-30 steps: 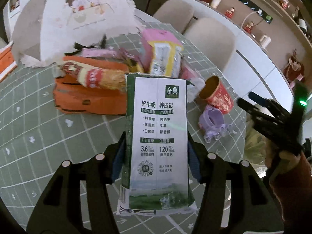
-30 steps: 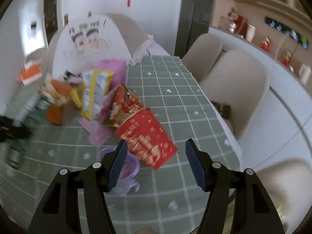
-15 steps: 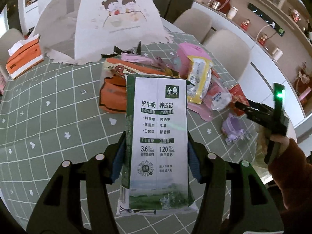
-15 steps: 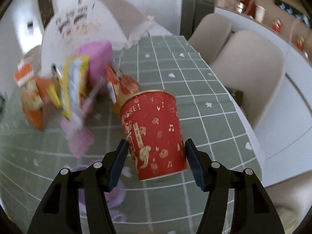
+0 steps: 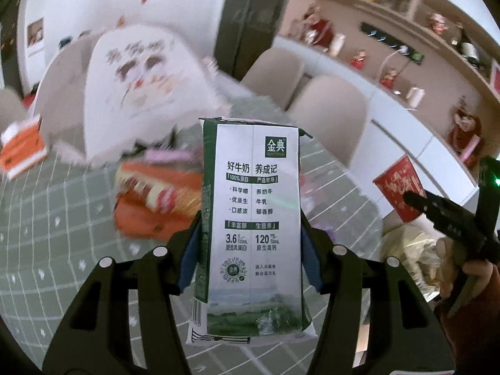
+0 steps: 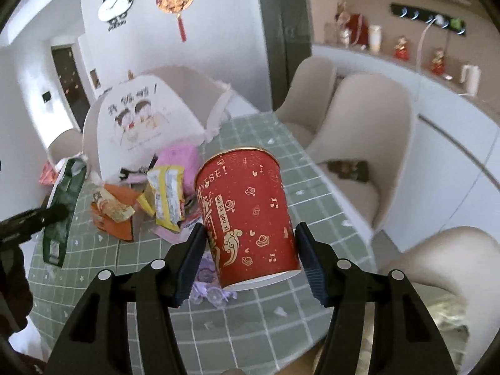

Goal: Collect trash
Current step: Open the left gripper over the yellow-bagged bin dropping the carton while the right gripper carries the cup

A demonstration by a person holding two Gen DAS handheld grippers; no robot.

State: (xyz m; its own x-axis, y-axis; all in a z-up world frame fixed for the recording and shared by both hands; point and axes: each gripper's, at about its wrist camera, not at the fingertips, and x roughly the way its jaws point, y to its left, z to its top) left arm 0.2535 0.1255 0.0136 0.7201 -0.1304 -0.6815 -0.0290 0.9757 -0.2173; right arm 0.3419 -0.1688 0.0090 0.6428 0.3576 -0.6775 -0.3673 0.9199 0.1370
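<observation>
My left gripper (image 5: 250,257) is shut on a green and white milk carton (image 5: 253,218), held upright above the green checked table (image 5: 62,250). The carton also shows in the right wrist view (image 6: 64,206). My right gripper (image 6: 250,259) is shut on a red paper cup (image 6: 250,215), lifted off the table; the cup shows at the right of the left wrist view (image 5: 398,187). A heap of wrappers remains on the table: an orange packet (image 6: 115,215), a yellow snack bag (image 6: 165,197) and a pink bag (image 6: 181,156).
A purple plastic toy (image 6: 209,284) lies on the table under the cup. A white mesh food cover (image 6: 140,122) stands behind the heap. An orange tissue box (image 5: 22,153) is at far left. Beige chairs (image 6: 362,143) line the table's right side.
My right gripper has closed on the red cup and lifted it off the table. My left gripper has raised and tilted up with the milk carton in it.
</observation>
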